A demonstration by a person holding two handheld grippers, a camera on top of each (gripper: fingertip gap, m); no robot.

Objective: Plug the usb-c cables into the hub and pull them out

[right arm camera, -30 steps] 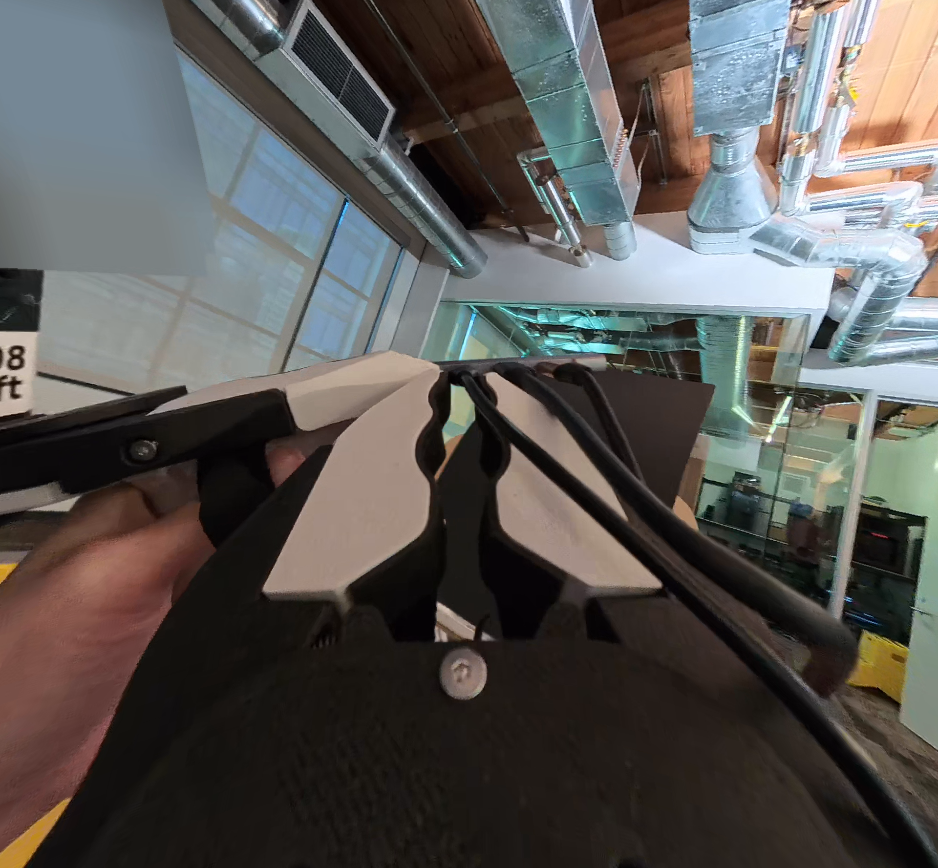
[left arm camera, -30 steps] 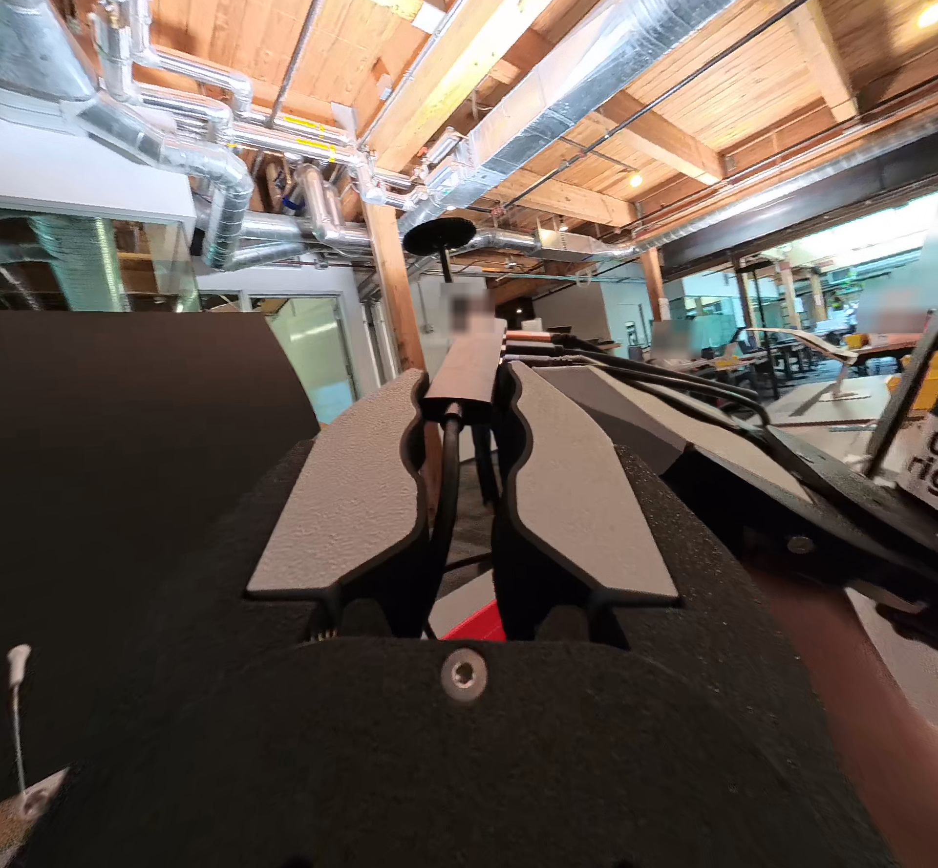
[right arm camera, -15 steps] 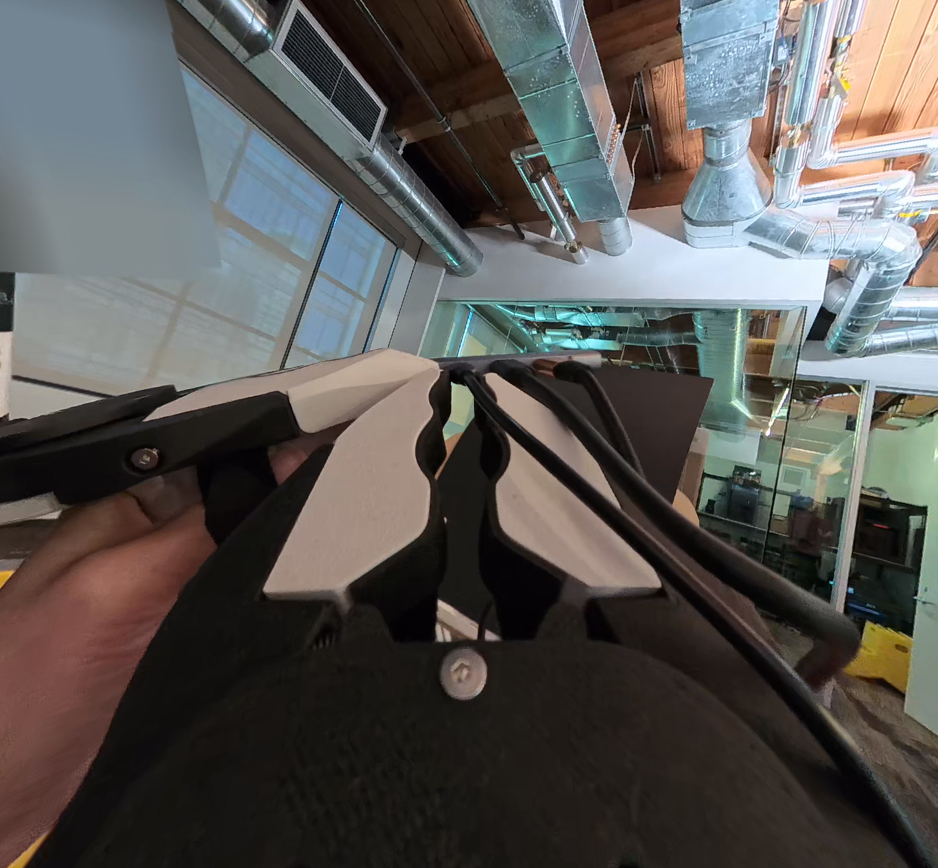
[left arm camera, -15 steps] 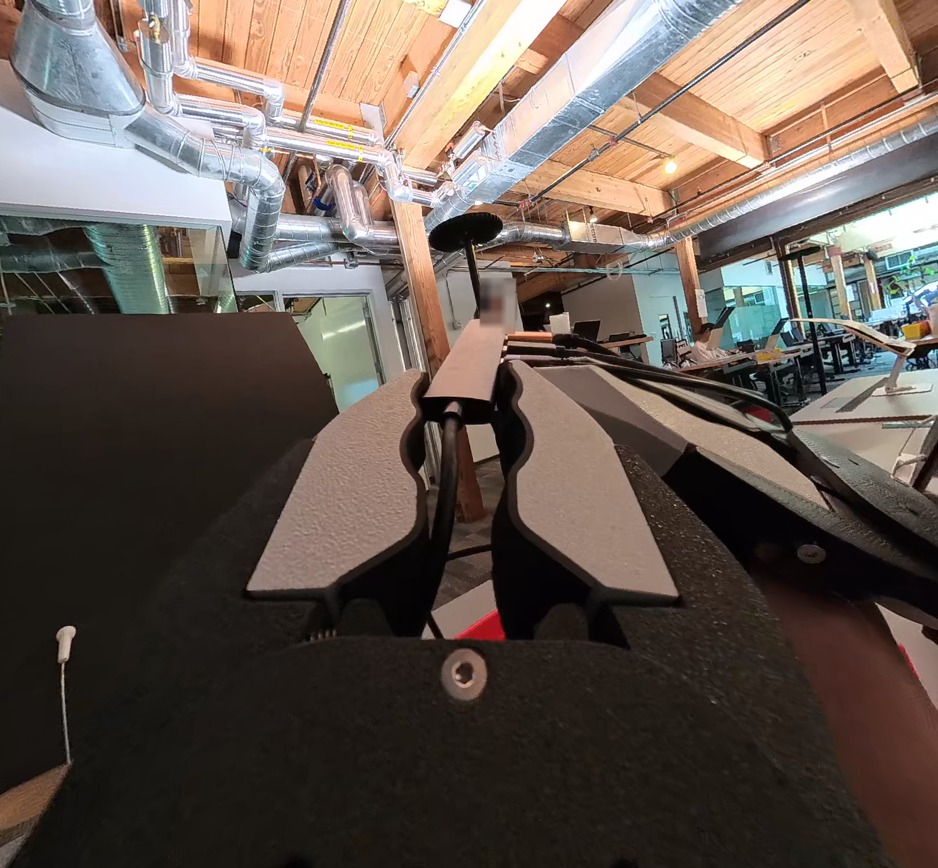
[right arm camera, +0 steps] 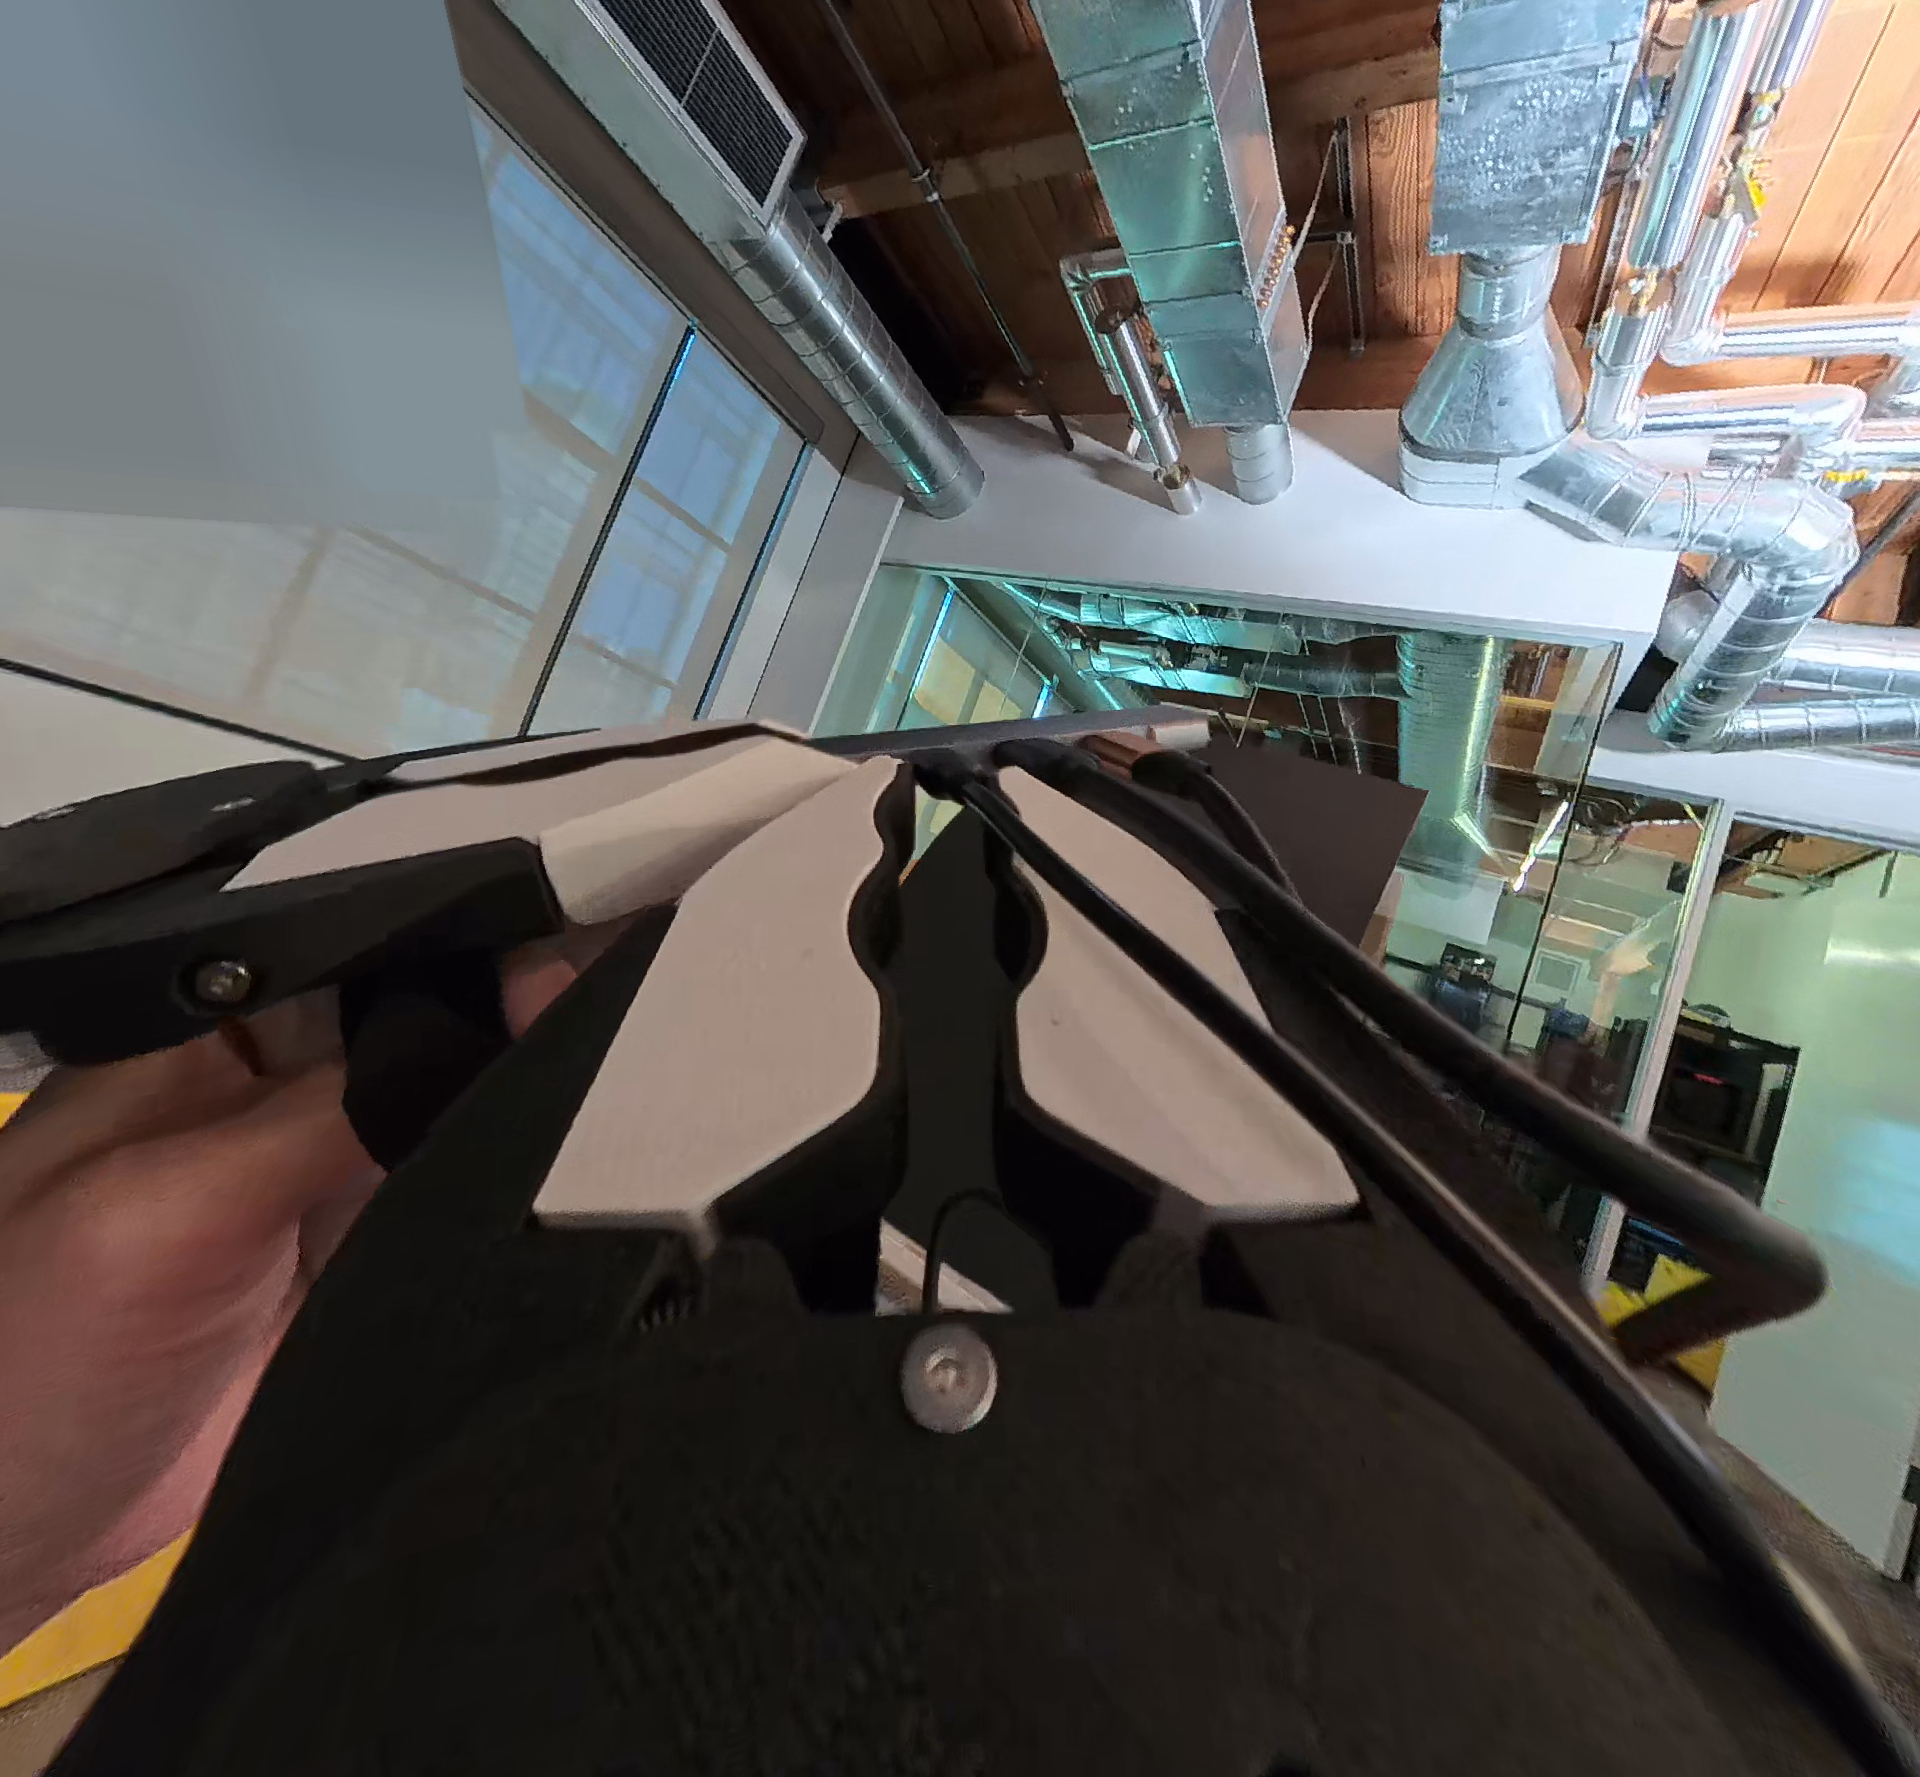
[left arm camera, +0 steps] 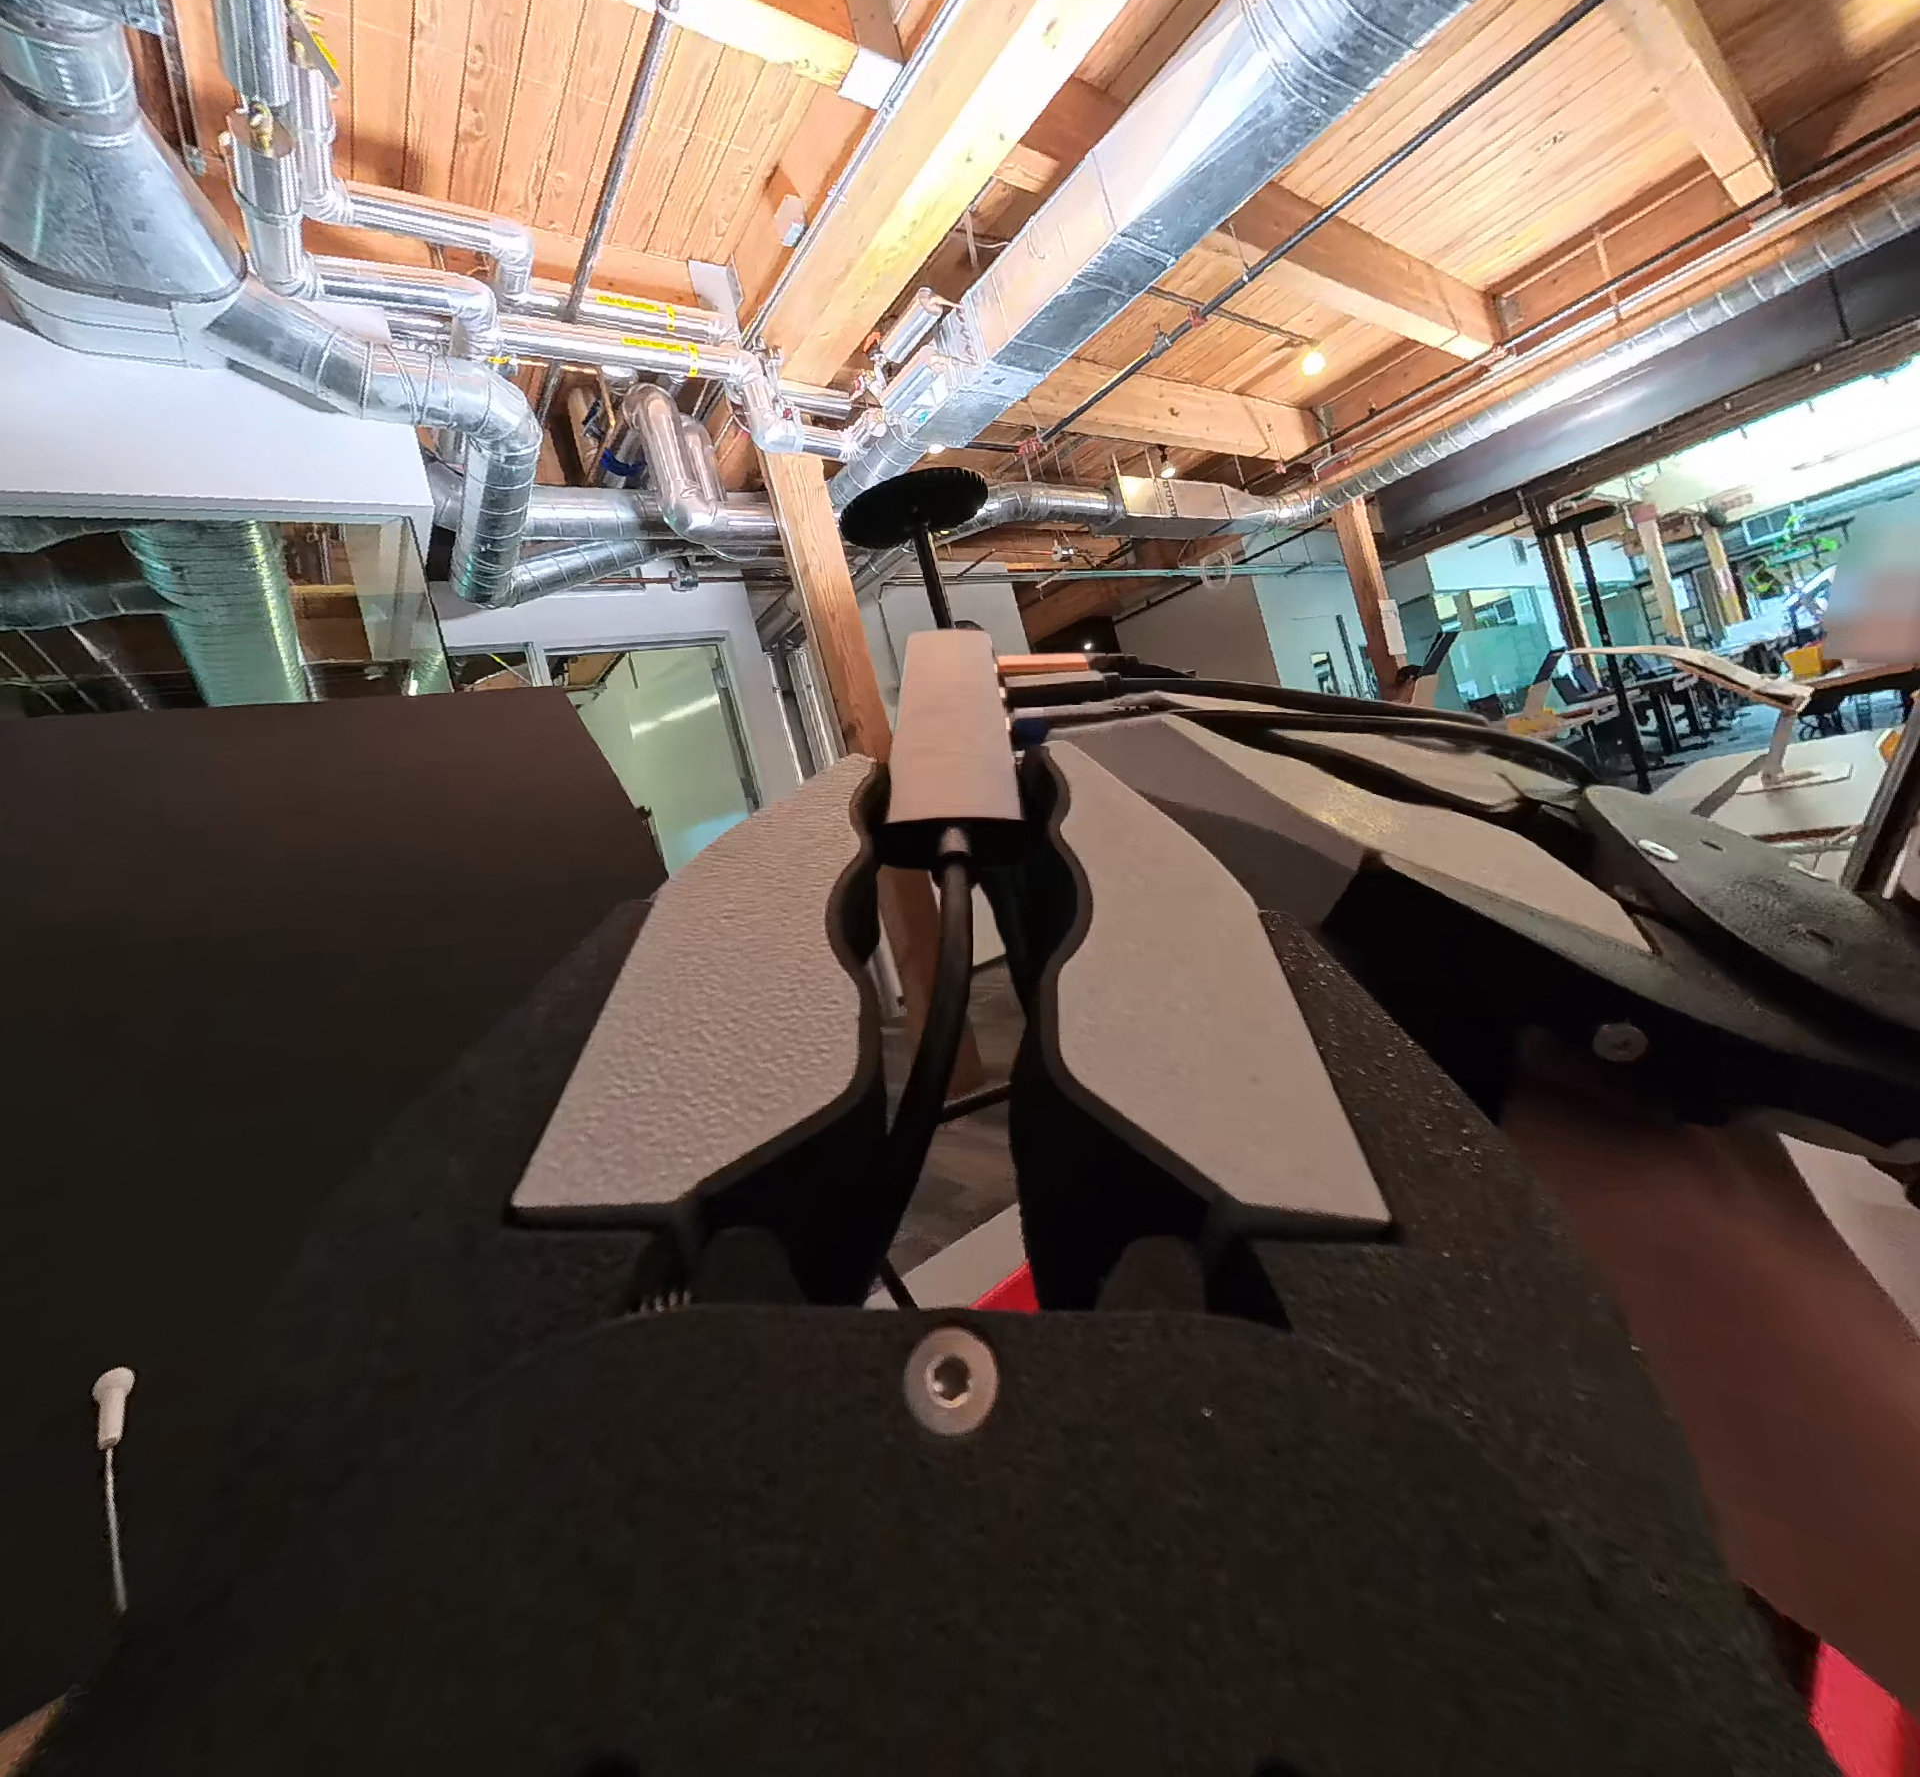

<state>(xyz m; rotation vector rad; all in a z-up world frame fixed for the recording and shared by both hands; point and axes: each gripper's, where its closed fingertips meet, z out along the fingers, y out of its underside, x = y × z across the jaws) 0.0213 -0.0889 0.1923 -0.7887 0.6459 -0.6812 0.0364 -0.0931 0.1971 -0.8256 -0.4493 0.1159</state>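
My left gripper point(left arm camera: 956, 782) is shut on the near end of a slim grey hub point(left arm camera: 945, 699), held up in the air. The hub's own black lead point(left arm camera: 951, 948) hangs down between my fingers. Black usb-c cables point(left arm camera: 1049, 683) sit in the hub's right side. In the right wrist view the hub point(right arm camera: 1039, 735) shows edge-on. My right gripper point(right arm camera: 945, 792) is shut on the plug of the nearest cable point(right arm camera: 1143, 938) at the hub. Two other cables point(right arm camera: 1455, 1052) run down to the right. The left gripper's fingers point(right arm camera: 675, 792) show at the left.
A black panel point(left arm camera: 260, 1000) stands close on the left and also shows in the right wrist view point(right arm camera: 1330, 823). A person's hand point(right arm camera: 156, 1312) holds the left gripper's handle. Desks point(left arm camera: 1766, 719) stand far off on the right. Ducts and wooden beams are overhead. The grippers are tip to tip, or close to it. From the left gripper's tips to the black panel point(left arm camera: 260, 1000) is close to 35 centimetres.
Both grippers have swung together, so the room behind has shifted in both views. The hub and the cable plug stay gripped as before.
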